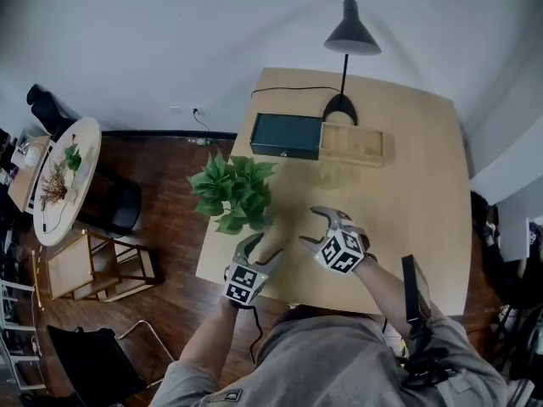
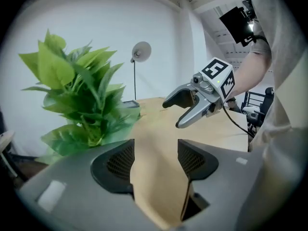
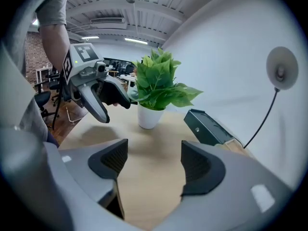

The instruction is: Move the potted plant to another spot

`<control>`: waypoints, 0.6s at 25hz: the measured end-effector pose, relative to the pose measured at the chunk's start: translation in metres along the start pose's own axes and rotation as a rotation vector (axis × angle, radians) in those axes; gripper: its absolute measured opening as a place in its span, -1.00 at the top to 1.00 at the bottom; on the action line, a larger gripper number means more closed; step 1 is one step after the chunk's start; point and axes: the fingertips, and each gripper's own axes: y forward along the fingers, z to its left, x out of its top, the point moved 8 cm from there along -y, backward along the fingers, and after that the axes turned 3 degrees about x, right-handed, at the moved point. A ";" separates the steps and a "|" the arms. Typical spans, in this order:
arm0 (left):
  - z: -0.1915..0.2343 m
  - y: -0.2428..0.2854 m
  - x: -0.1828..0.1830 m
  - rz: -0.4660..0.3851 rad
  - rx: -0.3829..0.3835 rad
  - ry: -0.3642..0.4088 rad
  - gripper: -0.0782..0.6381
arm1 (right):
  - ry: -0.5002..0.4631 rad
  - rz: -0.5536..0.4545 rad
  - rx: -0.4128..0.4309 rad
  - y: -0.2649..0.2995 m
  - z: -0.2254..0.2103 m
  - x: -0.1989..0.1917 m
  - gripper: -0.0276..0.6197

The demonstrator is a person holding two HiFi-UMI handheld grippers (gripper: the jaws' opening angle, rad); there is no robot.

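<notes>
Head view: potted plant stands near the desk's left edge, left claw and right claw just short of it

Left gripper view: left claw wide, empty

Right gripper view: right claw wide, empty; a sideways nudge on the leaves could tip it over the edge

Potted plant on table near left edge, box behind it, tray right of box, lamp behind
</notes>
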 end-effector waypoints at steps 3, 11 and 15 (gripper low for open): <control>-0.029 0.012 0.016 -0.030 -0.011 -0.002 0.05 | 0.000 -0.020 -0.026 -0.031 -0.003 -0.013 -0.18; -0.103 0.049 0.066 -0.096 -0.042 0.011 0.21 | 0.037 -0.059 -0.107 -0.122 -0.009 -0.068 -0.09; -0.140 0.065 0.086 -0.120 -0.059 0.009 0.38 | 0.074 -0.072 -0.156 -0.166 -0.012 -0.096 0.07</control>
